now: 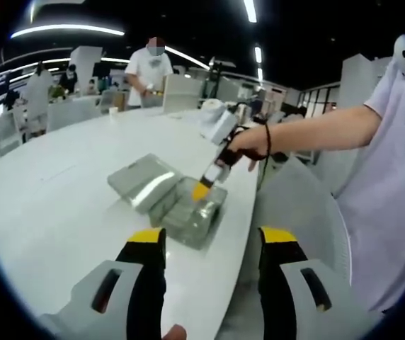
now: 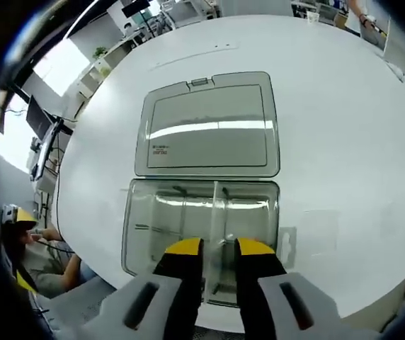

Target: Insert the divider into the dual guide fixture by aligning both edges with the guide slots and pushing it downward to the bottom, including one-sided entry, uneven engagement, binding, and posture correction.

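Observation:
A clear plastic box [image 2: 153,227] lies on the white table [image 2: 344,142], its lid [image 2: 209,124] folded back flat beyond it. The thin clear divider [image 2: 216,202] stands upright across the box's middle. My right gripper [image 2: 218,249] reaches down into the box, its yellow-tipped jaws drawn in narrowly on either side of the divider's near end. In the left gripper view the box [image 1: 206,219] and lid [image 1: 142,177] sit near the table edge. There a hand holds the right gripper [image 1: 201,190] with its tip in the box. My left gripper [image 1: 212,237] hangs open short of the box, holding nothing.
The table's near edge [image 1: 241,234] runs just beside the box, with floor beyond it. The person holding the grippers [image 1: 386,177] stands to the right. Other people [image 1: 148,67] and chairs are at the far end of the table. A small clear tab [image 2: 287,241] sticks out beside the box.

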Available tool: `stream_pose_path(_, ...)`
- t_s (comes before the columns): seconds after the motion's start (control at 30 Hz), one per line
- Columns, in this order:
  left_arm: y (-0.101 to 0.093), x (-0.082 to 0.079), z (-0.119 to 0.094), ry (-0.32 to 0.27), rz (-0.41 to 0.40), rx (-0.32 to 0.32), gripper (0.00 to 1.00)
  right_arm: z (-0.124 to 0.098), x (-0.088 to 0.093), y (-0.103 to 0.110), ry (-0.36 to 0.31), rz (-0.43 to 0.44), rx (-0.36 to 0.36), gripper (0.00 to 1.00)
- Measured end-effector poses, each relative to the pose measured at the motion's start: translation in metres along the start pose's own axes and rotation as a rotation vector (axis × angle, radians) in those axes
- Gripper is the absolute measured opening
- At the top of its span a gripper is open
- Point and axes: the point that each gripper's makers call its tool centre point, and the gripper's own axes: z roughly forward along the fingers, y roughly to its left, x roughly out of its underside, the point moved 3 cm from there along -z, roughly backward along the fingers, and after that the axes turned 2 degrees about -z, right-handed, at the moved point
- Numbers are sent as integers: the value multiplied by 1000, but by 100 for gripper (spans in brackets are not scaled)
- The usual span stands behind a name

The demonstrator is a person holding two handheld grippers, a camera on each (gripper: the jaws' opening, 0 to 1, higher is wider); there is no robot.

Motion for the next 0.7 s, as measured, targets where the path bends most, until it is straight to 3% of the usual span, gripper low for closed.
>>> stream_pose_path(0.57, -1, -3, 2, -11, -47, -77, 50, -22, -15, 7, -128, -148, -97, 23)
stream_pose_path(0.7, -3, -3, 0, -8, -59, -105, 50, -30, -22, 10, -223, -200, -158, 27)
